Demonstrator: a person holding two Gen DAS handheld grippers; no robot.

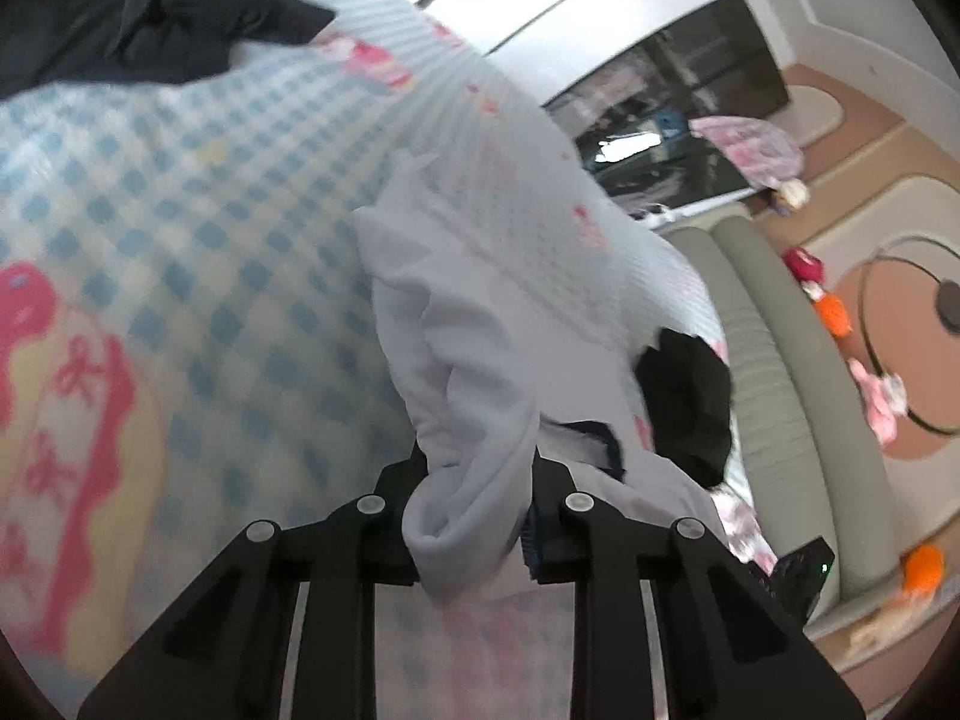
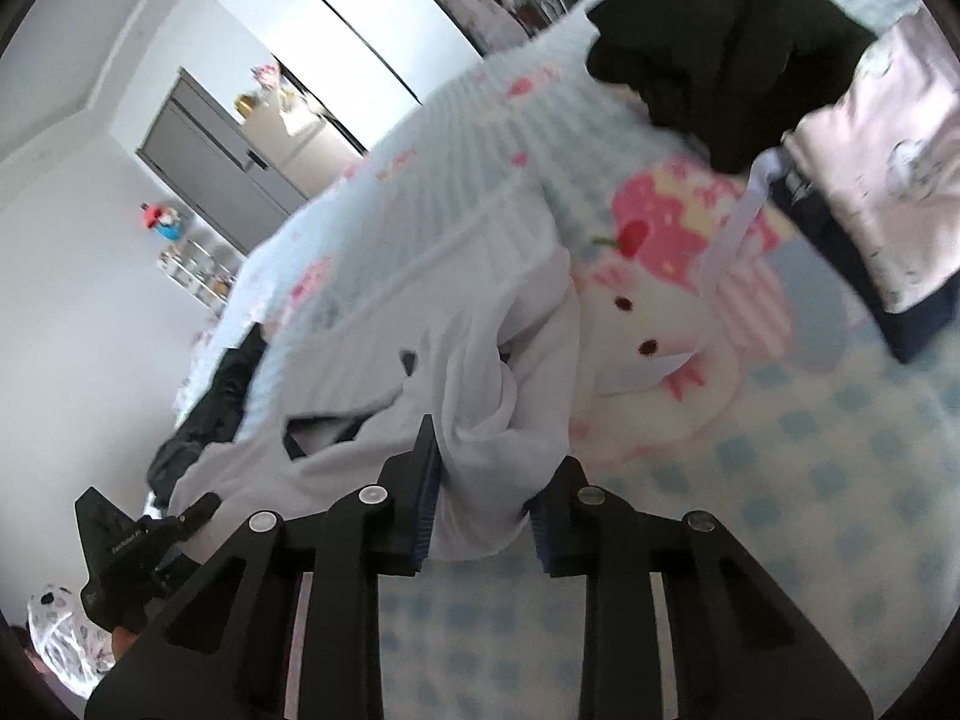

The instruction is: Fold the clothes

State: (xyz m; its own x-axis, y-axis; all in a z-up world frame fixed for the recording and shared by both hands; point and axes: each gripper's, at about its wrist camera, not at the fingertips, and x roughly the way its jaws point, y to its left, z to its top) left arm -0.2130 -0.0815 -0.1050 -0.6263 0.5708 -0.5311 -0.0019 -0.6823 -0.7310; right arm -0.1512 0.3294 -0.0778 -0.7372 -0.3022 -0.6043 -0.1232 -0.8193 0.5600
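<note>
Spread across the bed, a checked blue blanket with pink cartoon prints is carrying dark clothes near its far edge. I am clamping my left gripper on one bunched end of a white garment, and my right gripper is pinching another bunch of it just above the blanket.

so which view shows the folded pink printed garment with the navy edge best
The right wrist view: the folded pink printed garment with the navy edge lies at upper right on the blue checked bedspread, beside a black garment. The left wrist view does not show it; there the left hand-held gripper pinches white cloth.
</note>
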